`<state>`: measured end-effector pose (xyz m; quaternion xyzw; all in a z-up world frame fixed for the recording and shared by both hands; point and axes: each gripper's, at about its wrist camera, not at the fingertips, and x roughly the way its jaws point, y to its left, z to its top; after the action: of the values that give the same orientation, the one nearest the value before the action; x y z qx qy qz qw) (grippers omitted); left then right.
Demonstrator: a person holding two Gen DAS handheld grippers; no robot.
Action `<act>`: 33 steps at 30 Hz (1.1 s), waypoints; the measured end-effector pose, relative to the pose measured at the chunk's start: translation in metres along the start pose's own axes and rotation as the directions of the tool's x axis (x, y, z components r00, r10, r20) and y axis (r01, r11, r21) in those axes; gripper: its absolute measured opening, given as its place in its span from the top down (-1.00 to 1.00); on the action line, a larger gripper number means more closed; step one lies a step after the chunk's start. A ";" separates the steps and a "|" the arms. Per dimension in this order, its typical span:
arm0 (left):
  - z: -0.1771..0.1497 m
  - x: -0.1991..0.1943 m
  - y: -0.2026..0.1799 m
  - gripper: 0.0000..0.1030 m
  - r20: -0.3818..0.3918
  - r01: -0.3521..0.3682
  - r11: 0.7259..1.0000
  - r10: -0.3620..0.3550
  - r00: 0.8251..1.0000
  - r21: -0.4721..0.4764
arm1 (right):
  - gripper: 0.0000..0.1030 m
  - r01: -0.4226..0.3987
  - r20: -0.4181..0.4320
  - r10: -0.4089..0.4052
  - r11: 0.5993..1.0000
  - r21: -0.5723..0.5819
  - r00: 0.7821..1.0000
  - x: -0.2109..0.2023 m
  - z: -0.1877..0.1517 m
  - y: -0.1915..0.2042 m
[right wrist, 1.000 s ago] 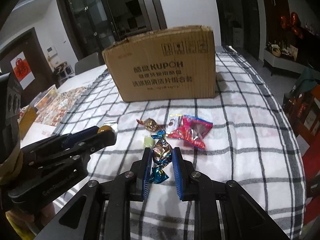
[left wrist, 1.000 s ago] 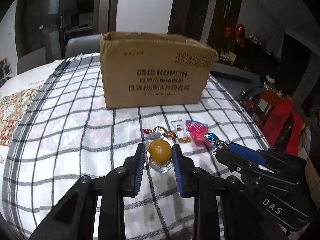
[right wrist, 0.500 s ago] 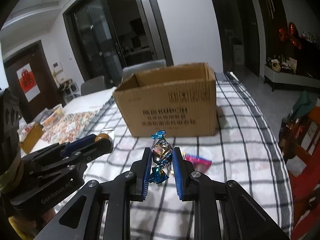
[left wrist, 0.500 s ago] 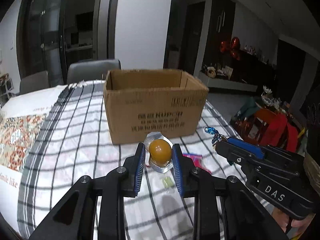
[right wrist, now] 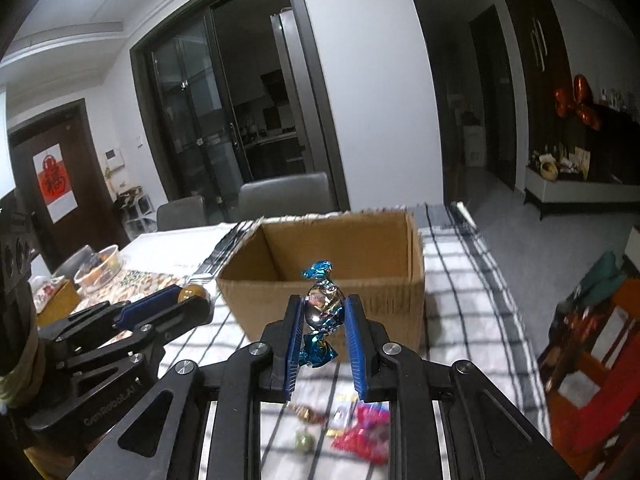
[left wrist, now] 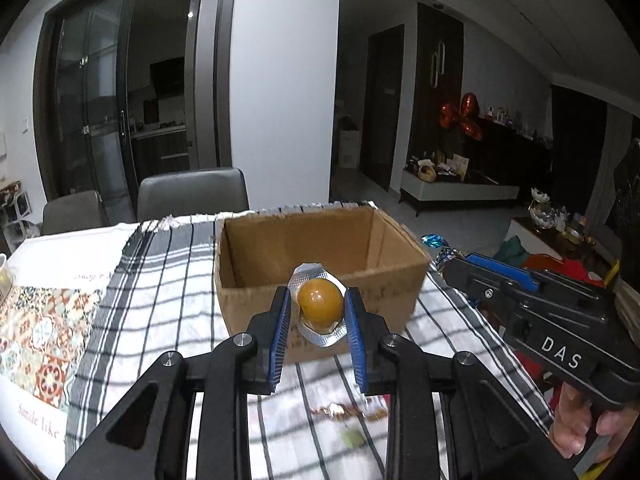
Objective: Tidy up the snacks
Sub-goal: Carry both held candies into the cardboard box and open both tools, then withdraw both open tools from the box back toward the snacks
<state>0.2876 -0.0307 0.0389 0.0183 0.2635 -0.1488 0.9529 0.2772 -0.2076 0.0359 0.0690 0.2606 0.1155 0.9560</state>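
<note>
My left gripper (left wrist: 318, 312) is shut on an orange ball snack in a silver foil blister (left wrist: 320, 306), held in the air in front of the open cardboard box (left wrist: 256, 304). My right gripper (right wrist: 322, 316) is shut on a blue foil-wrapped candy (right wrist: 323, 304), also raised before the box (right wrist: 396, 300). Each gripper shows in the other's view: the right gripper at the right (left wrist: 464, 268), the left gripper at the left (right wrist: 192, 300). Loose snacks lie blurred on the checked cloth below: a red packet (right wrist: 362, 436), a brown candy (right wrist: 306, 414) and a green candy (right wrist: 302, 440).
The table has a black-and-white checked cloth (left wrist: 160, 280) and a patterned mat (left wrist: 36, 332) at the left. Grey chairs (left wrist: 192, 192) stand behind the table. A bowl (right wrist: 98, 268) sits at the far left. A red chair (right wrist: 592, 352) stands off the right edge.
Both grippers have risen with their snacks and moved towards the box. The box's open top now shows, and the loose snacks have dropped to the bottom of the views.
</note>
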 end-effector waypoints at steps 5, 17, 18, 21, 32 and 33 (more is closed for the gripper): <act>0.020 0.014 0.004 0.47 0.009 -0.016 1.000 0.016 1.000 0.012 | 0.56 0.000 -0.004 0.000 1.000 -0.010 1.000 0.018 0.021 -0.003; 0.062 0.056 0.019 0.46 0.016 -0.022 1.000 0.021 1.000 0.022 | 0.56 0.015 -0.008 -0.015 0.999 -0.044 1.000 0.052 0.056 -0.003; 0.064 0.059 0.019 0.46 0.014 -0.019 1.000 0.019 1.000 0.023 | 0.56 0.016 -0.011 -0.016 0.999 -0.045 1.000 0.055 0.058 -0.003; 0.068 0.071 0.023 0.43 0.004 -0.034 0.999 0.034 0.999 0.013 | 0.56 0.015 -0.028 -0.016 0.999 -0.040 0.999 0.065 0.063 -0.005; 0.047 0.054 0.014 -0.13 0.006 -0.080 0.996 0.080 0.997 0.037 | 0.33 0.042 -0.050 -0.042 0.999 0.010 0.998 0.056 0.044 -0.018; 0.044 0.050 0.011 -0.13 0.006 -0.080 0.996 0.080 0.997 0.045 | 0.33 0.049 -0.050 -0.049 0.999 0.007 0.998 0.052 0.039 -0.018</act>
<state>0.3536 -0.0390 0.0508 0.0500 0.2570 -0.1162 0.9581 0.3441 -0.2143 0.0411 0.0636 0.2865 0.0927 0.9515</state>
